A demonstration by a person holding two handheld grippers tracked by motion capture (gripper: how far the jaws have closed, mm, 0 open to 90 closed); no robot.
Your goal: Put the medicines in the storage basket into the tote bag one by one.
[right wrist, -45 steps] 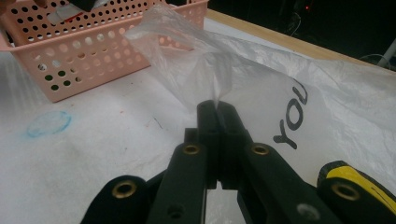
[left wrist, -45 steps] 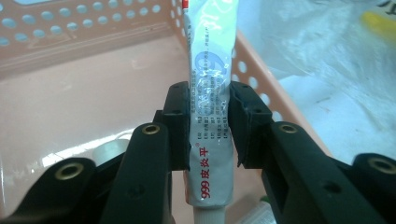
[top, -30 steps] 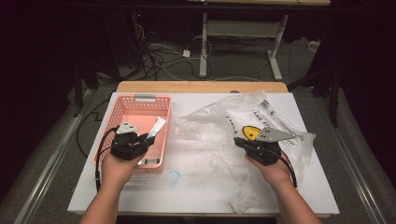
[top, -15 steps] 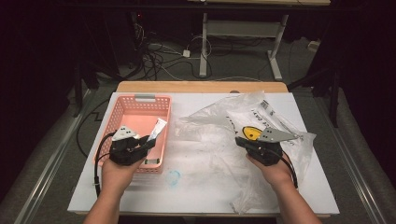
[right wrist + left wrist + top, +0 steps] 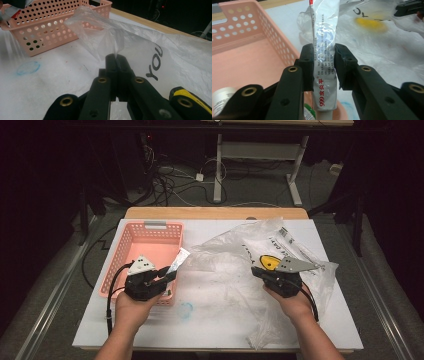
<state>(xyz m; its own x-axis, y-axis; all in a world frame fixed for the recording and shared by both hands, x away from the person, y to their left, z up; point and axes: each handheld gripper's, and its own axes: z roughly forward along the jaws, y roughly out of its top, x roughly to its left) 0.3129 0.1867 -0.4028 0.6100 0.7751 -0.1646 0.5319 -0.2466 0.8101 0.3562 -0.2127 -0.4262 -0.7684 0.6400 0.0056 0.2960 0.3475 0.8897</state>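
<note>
A silver ointment tube (image 5: 323, 57) with red print stands between the jaws of my left gripper (image 5: 323, 53), which is shut on it. In the high view the left gripper (image 5: 170, 274) holds the tube (image 5: 179, 260) over the right rim of the pink basket (image 5: 150, 227), pointing toward the clear plastic bag (image 5: 235, 250). My right gripper (image 5: 116, 58) is shut on a raised fold of the bag (image 5: 100, 37), lifting it off the table. In the high view the right gripper (image 5: 256, 271) sits at the bag's middle.
A yellow object (image 5: 270, 262) lies in the bag beside the right gripper. A white container (image 5: 220, 100) rests in the basket (image 5: 242, 37). A blue ring stain (image 5: 28, 68) marks the white table. The table's wooden far edge (image 5: 215, 213) lies beyond.
My left hand has shifted a little to the right with the tube, from over the basket toward the bag. The right hand keeps still with the bag fold pinched.
</note>
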